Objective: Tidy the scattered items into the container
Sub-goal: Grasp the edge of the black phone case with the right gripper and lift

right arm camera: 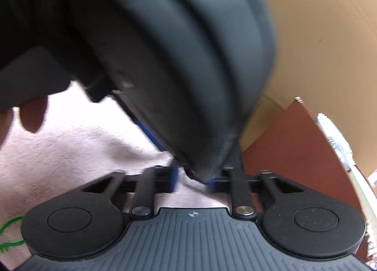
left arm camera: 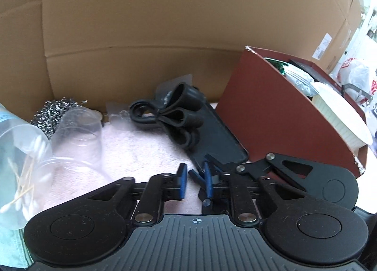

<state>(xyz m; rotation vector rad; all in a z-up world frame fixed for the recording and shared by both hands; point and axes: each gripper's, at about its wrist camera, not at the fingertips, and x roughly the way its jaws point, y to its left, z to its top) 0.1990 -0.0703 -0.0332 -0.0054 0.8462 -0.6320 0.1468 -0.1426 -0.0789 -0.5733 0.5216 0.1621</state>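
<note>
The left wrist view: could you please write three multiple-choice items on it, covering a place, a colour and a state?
1. Where is the black looped rubber strap bundle?
A inside the box; B outside, left of the box; C in a cup.
2. What colour is the fluffy cloth underneath?
A pale pink; B green; C black.
3. How is the red-brown cardboard box?
A lidded; B upside down; C open-topped, holding things.

Answers:
1. B: the bundle lies left of the box wall.
2. A: pink pile shows around the items.
3. C: a white ribbed bowl sits in its open top.
</note>
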